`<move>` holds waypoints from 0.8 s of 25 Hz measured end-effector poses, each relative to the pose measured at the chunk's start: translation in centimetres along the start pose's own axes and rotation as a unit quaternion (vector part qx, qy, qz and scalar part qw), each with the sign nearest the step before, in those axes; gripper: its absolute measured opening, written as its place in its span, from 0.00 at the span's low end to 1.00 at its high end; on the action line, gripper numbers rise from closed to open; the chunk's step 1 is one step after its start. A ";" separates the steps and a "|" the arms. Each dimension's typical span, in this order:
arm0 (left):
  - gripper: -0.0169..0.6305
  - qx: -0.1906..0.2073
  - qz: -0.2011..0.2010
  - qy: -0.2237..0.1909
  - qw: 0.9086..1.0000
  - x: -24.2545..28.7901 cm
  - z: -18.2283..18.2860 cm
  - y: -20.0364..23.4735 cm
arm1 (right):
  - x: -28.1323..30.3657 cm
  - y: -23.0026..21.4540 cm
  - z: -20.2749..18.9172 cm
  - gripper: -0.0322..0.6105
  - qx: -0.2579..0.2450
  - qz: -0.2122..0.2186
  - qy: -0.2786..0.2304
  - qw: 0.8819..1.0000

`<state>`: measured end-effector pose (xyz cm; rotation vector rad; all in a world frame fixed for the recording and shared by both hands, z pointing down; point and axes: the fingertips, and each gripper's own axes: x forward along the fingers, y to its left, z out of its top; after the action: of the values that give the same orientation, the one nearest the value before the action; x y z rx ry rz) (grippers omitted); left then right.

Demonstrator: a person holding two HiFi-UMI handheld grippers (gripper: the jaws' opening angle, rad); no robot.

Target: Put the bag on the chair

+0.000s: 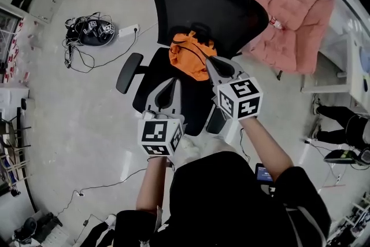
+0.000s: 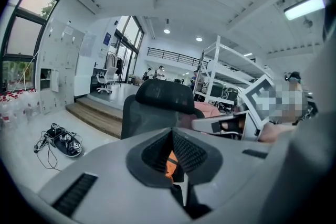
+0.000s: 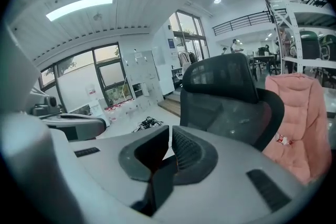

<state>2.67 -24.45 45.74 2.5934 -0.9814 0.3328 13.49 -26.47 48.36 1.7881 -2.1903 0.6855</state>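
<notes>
The black office chair (image 1: 202, 0) carries the orange bag (image 1: 186, 54) on its seat. Just above the bag, the left tongs (image 1: 175, 83) and right tongs (image 1: 210, 62) are both closed, seemingly gripping nothing.

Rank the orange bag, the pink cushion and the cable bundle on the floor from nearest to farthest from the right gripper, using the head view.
From the right gripper:
1. orange bag, on the chair, right beside the gripper's tips.
2. pink cushion, off to the right.
3. cable bundle, far off to the left.
</notes>
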 end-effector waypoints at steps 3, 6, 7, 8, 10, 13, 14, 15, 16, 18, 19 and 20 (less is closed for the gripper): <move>0.05 0.007 0.002 -0.015 1.000 -1.7 1.0 -0.3 | -1.4 1.6 1.0 0.06 -0.008 0.004 -0.016 1.000; 0.05 0.013 0.005 -0.030 0.999 -3.8 1.9 -0.7 | -2.9 3.9 1.9 0.06 -0.017 0.017 -0.032 0.999; 0.05 0.015 0.006 -0.035 0.999 -4.5 2.2 -0.9 | -3.4 4.6 2.2 0.05 -0.020 0.023 -0.040 0.999; 0.05 0.017 0.007 -0.040 0.999 -5.1 2.5 -1.1 | -4.0 5.3 2.6 0.05 -0.024 0.029 -0.049 0.998; 0.05 0.022 0.008 -0.048 0.999 -6.4 3.0 -1.4 | -5.0 6.5 3.4 0.05 -0.035 0.036 -0.062 0.997; 0.05 0.029 0.011 -0.061 0.998 -8.3 3.7 -1.7 | -6.3 8.2 4.2 0.05 -0.052 0.035 -0.077 0.995; 0.04 0.031 0.012 -0.065 0.997 -9.0 4.0 -1.7 | -6.8 8.7 4.4 0.05 -0.057 0.033 -0.081 0.995; 0.05 0.033 0.013 -0.069 0.997 -9.6 4.2 -1.9 | -7.2 9.2 4.6 0.05 -0.061 0.033 -0.085 0.994; 0.05 0.035 0.013 -0.073 0.997 -10.3 4.4 -2.0 | -7.7 9.8 4.7 0.05 -0.063 0.034 -0.089 0.994; 0.05 0.042 0.012 -0.080 0.996 -11.5 4.7 -2.4 | -8.6 10.9 5.0 0.05 -0.066 0.041 -0.095 0.992; 0.05 0.045 0.012 -0.084 0.995 -12.1 5.0 -2.5 | -9.1 11.4 5.1 0.05 -0.069 0.045 -0.099 0.992; 0.05 0.048 0.011 -0.089 0.995 -12.7 5.2 -2.7 | -9.6 12.0 5.3 0.05 -0.073 0.047 -0.105 0.991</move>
<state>-4.35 -17.08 36.13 2.7389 -1.0797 0.1600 4.68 -19.08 36.88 1.7622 -2.4032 0.3570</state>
